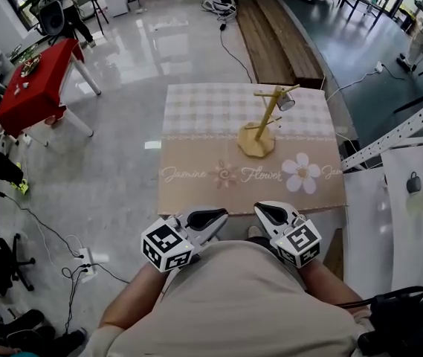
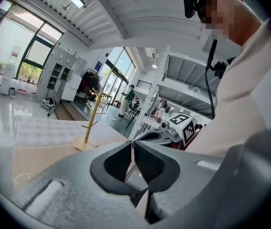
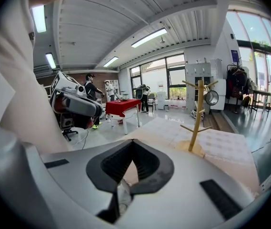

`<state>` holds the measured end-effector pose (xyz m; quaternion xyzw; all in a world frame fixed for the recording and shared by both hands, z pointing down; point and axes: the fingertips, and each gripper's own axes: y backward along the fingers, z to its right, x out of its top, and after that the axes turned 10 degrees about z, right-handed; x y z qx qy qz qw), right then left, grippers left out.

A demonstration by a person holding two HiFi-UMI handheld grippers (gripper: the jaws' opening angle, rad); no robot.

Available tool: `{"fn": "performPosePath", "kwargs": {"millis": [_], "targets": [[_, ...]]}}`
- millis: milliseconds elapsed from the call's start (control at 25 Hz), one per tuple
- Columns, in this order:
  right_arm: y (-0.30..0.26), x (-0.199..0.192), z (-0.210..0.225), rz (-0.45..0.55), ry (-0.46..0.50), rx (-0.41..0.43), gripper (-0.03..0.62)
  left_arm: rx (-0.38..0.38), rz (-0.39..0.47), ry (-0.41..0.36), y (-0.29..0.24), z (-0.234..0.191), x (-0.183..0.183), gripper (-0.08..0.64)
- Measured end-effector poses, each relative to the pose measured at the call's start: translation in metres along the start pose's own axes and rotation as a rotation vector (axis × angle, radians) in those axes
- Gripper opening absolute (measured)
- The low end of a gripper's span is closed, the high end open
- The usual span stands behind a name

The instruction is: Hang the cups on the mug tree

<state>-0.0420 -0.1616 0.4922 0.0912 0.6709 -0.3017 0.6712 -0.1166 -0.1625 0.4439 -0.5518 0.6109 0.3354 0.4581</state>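
Observation:
A wooden mug tree [image 1: 267, 117] stands on the far half of the cloth-covered table [image 1: 196, 177]. A shiny metal cup [image 1: 286, 101] hangs from its upper right branch. The tree shows again in the left gripper view [image 2: 92, 118] and in the right gripper view [image 3: 198, 114], where the cup [image 3: 212, 98] hangs at its top. My left gripper [image 1: 212, 217] and right gripper [image 1: 269, 213] are held close to my body at the table's near edge, well short of the tree. Both are shut with nothing between the jaws [image 2: 133, 146] [image 3: 132, 143].
A red table [image 1: 36, 80] stands at the far left on the glossy floor. Wooden planks [image 1: 278, 36] lie beyond the table. A white surface [image 1: 412, 199] at the right carries a small dark object [image 1: 414, 183]. Cables and a power strip [image 1: 85, 262] lie on the floor at left.

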Motion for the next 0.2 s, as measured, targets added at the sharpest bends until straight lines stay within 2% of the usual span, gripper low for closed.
{"fn": "performPosePath", "kwargs": {"millis": [200], "targets": [[0.0001, 0.0002, 0.0078, -0.002, 0.004, -0.004, 0.014, -0.004, -0.001, -0.001, -0.006, -0.0014, 0.0, 0.024]]}}
